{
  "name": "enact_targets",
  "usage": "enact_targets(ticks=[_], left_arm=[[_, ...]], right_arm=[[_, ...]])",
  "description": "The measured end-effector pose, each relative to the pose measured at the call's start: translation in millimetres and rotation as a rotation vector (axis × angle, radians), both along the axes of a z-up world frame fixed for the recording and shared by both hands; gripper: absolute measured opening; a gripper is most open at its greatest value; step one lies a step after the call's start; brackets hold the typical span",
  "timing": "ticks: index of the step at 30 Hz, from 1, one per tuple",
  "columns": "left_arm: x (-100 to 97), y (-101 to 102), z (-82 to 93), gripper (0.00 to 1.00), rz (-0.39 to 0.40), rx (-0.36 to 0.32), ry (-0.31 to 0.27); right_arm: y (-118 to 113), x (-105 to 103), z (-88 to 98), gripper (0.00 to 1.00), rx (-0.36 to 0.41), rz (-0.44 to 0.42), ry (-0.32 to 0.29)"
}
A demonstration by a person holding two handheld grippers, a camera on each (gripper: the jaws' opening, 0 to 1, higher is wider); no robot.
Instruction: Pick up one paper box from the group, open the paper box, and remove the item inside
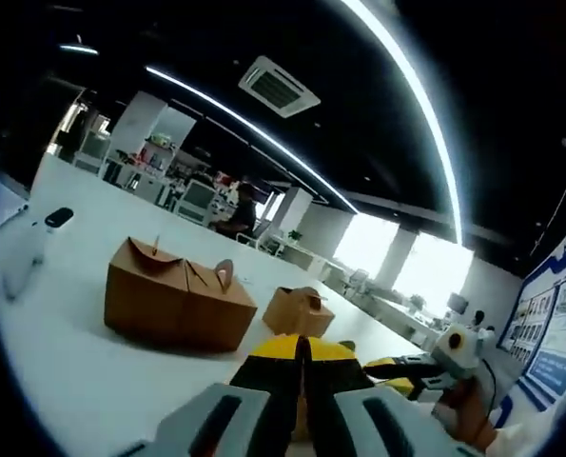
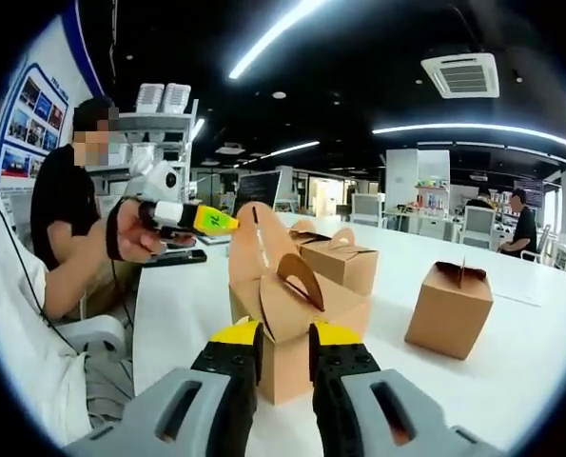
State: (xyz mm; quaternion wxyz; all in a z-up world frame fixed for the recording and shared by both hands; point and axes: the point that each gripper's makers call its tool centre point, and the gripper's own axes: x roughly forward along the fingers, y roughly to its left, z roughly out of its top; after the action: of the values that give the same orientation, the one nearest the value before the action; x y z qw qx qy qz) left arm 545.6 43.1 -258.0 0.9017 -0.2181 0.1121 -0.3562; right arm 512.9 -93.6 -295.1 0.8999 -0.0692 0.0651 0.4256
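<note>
Here my right gripper (image 2: 283, 354) pinches the paper box (image 2: 287, 324) upright, handle flaps topmost; my left gripper (image 1: 302, 367) looks pressed together.

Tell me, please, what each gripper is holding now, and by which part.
The right gripper pinches the near paper box by its open top edge, below the handle flap. The left gripper looks shut, holding nothing.

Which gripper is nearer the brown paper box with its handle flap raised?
Right. The right gripper grips the brown paper box with its handle flap raised at its lower front. The left gripper hovers up beside its raised flap.
</note>
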Motion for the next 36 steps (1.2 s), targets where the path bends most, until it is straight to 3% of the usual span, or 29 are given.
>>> enact_targets(ticks=[12,26,36], left_arm=[[-1.3,11,-13.6,0.03,0.010,-0.025,0.042],[-4.5,17,-26.0,0.03,-0.014,-0.134,0.122],[-6.2,19,-38.3,0.03,-0.007,-0.124,0.153]], right_arm=[[1,-4,-0.5,0.21,-0.013,0.002,-0.005],[1,-1,-1.3,0.21,-0.033,0.002,-0.014],[0,0,-1.2,0.21,-0.035,0.002,-0.015]])
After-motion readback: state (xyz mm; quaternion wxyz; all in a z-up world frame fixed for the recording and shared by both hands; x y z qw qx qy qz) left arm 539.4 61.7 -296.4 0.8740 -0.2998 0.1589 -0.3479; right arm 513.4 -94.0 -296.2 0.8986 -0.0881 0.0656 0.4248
